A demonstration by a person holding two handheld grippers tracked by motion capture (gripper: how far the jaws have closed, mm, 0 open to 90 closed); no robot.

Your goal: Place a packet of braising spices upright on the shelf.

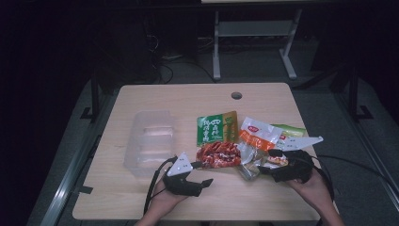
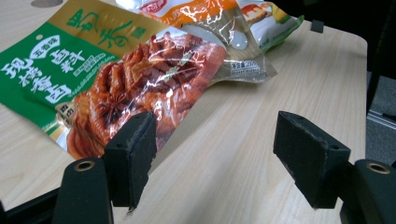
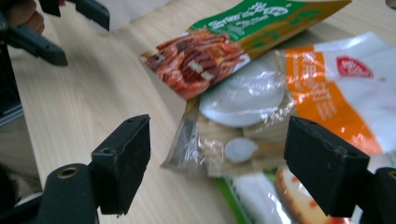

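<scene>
The snack packets sat heaped mid-frame, right of the clear tray, nothing packed yet I'd guess, and I had my left gripper and right gripper both wide open, holding nothing, near the pile's lower edge.

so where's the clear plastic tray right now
In the high view the clear plastic tray sits on the table's left half, left of the snack packets, just beyond the left gripper.

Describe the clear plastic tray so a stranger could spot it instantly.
On the pale wooden table, look at its left half, away from the pile of colourful snack packets. The clear plastic tray lies there alone: transparent, rectangular, compartmented, without print.
</scene>
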